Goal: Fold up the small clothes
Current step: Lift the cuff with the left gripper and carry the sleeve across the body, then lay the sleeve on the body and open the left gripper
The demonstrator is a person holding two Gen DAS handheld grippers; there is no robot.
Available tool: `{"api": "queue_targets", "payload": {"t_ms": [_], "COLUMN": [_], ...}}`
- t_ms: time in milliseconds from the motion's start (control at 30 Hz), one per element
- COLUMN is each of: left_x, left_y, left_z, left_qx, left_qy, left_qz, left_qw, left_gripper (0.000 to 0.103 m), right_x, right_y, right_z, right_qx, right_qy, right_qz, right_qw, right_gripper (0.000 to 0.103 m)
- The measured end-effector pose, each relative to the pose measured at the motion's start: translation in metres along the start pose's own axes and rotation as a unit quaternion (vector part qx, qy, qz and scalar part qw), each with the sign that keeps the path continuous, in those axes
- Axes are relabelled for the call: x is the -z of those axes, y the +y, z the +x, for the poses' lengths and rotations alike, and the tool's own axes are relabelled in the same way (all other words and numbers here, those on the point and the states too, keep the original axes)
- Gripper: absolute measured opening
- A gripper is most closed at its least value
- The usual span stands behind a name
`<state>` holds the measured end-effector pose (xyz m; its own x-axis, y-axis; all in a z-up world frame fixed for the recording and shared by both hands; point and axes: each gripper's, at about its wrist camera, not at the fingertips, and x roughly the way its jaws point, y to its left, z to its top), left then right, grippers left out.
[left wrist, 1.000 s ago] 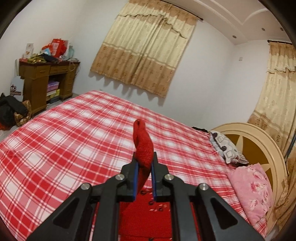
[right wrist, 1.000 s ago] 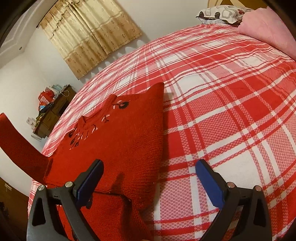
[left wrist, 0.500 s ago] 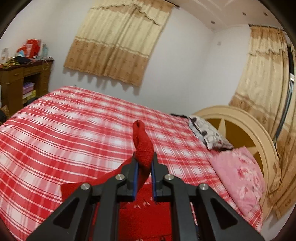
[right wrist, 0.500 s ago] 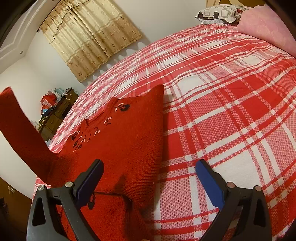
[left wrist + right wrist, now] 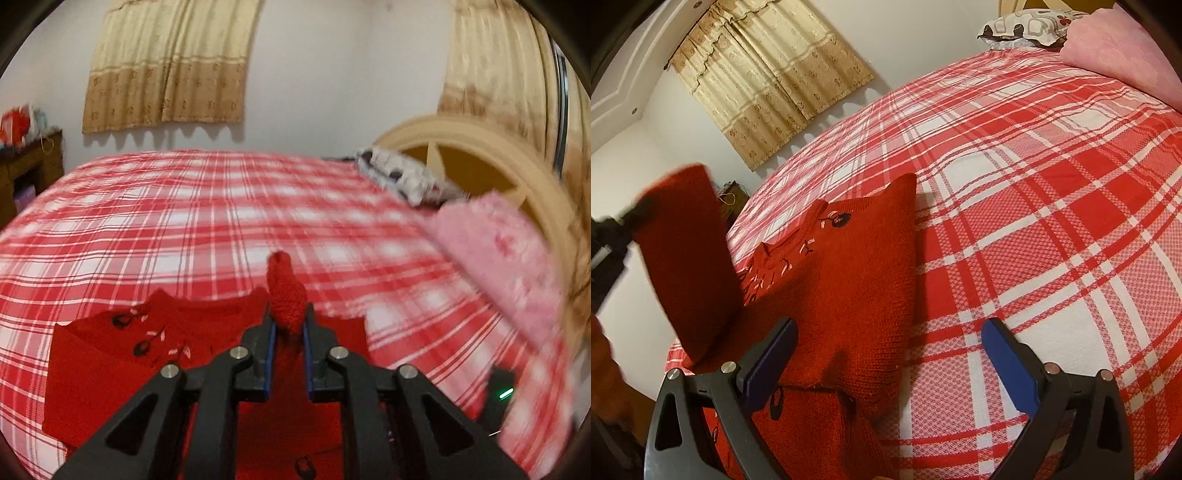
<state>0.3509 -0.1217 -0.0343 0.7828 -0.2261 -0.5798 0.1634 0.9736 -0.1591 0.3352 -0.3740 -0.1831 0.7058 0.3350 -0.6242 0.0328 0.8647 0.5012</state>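
Observation:
A small red knitted sweater (image 5: 110, 369) with dark and white embroidery lies flat on the plaid bed. My left gripper (image 5: 288, 325) holds its sleeve cuff (image 5: 286, 295) between the blue pads. The jaws are opening, and the cuff still fills the gap. In the right wrist view the sleeve (image 5: 687, 258) stands lifted at the left, over the sweater's body (image 5: 857, 280), with the left gripper (image 5: 613, 236) blurred at its top. My right gripper (image 5: 888, 328) hovers open and wide over the sweater's lower right edge, with nothing gripped.
The red-and-white plaid bedspread (image 5: 1034, 184) stretches far to the right of the sweater. A pink pillow (image 5: 498, 251) and a patterned pillow (image 5: 402, 177) lie against the round cream headboard (image 5: 480, 147). A wooden desk (image 5: 26, 166) stands at far left, and beige curtains hang behind.
My left gripper has swung right and down with the sleeve, which now hangs over the sweater's body. Its pads stand slightly wider apart. The right gripper has stayed put.

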Motion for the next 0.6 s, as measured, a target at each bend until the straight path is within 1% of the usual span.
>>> {"api": "queue_targets", "payload": {"t_ms": [33,67,133,167,233,267,333,367,400,433,467,500,533,567,600], "left_x": [0.005,0.009,0.015,0.017,0.021,0.023,0.029,0.034,0.039,0.047,0.054,0.062,0.069,0.08,0.085], "left_y": [-0.003,-0.005,-0.008,-0.006,-0.01,-0.005,0.008,0.018,0.029,0.047,0.062,0.077,0.09,0.111,0.12], "left_z": [0.004,0.006,0.003,-0.005,-0.013,-0.022,-0.033,-0.04,-0.044,-0.05,-0.055,-0.059,-0.061,-0.066,-0.067], "left_qx": [-0.012,-0.017,-0.018,-0.019,-0.025,-0.032,-0.057,-0.077,-0.1,-0.137,-0.166,-0.188,-0.206,-0.235,-0.248], "left_qy": [0.008,0.014,0.018,0.01,-0.005,-0.014,-0.026,-0.03,-0.033,-0.037,-0.039,-0.038,-0.035,-0.027,-0.02], "left_qz": [0.011,0.025,0.044,0.054,0.064,0.071,0.082,0.086,0.086,0.079,0.073,0.066,0.06,0.051,0.047], "left_qw": [0.9998,0.9994,0.9987,0.9983,0.9976,0.9969,0.9946,0.9928,0.9907,0.9867,0.9827,0.9791,0.976,0.9701,0.9673], "left_gripper": [0.025,0.027,0.036,0.041,0.063,0.066,0.073,0.074,0.078,0.083,0.085,0.088,0.088,0.088,0.088], "right_x": [0.0,0.0,0.0,0.0,0.0,0.0,0.0,0.0,0.0,0.0,0.0,0.001,0.001,0.002,0.002], "right_y": [0.0,0.0,0.0,0.0,0.0,0.0,0.0,0.0,0.0,0.001,0.001,0.001,0.0,-0.002,-0.005], "right_z": [0.0,0.0,0.0,0.0,0.0,0.0,0.0,-0.001,-0.001,-0.001,-0.002,-0.005,-0.011,-0.017,-0.023], "right_qx": [0.0,0.0,-0.001,-0.001,-0.001,-0.001,-0.002,-0.003,-0.004,-0.004,-0.004,-0.001,0.005,0.007,0.004], "right_qy": [0.0,0.0,0.0,0.0,0.0,0.0,-0.001,-0.002,-0.002,-0.003,-0.005,-0.015,-0.032,-0.047,-0.06], "right_qz": [0.0,0.0,0.001,0.001,0.0,0.0,0.001,0.001,0.002,0.002,0.003,0.006,0.011,0.018,0.025], "right_qw": [1.0,1.0,1.0,1.0,1.0,1.0,1.0,1.0,1.0,1.0,1.0,1.0,0.999,0.999,0.998], "right_gripper": [0.1,0.1,0.1,0.1,0.1,0.1,0.1,0.1,0.1,0.1,0.1,0.1,0.1,0.1,0.1]}}
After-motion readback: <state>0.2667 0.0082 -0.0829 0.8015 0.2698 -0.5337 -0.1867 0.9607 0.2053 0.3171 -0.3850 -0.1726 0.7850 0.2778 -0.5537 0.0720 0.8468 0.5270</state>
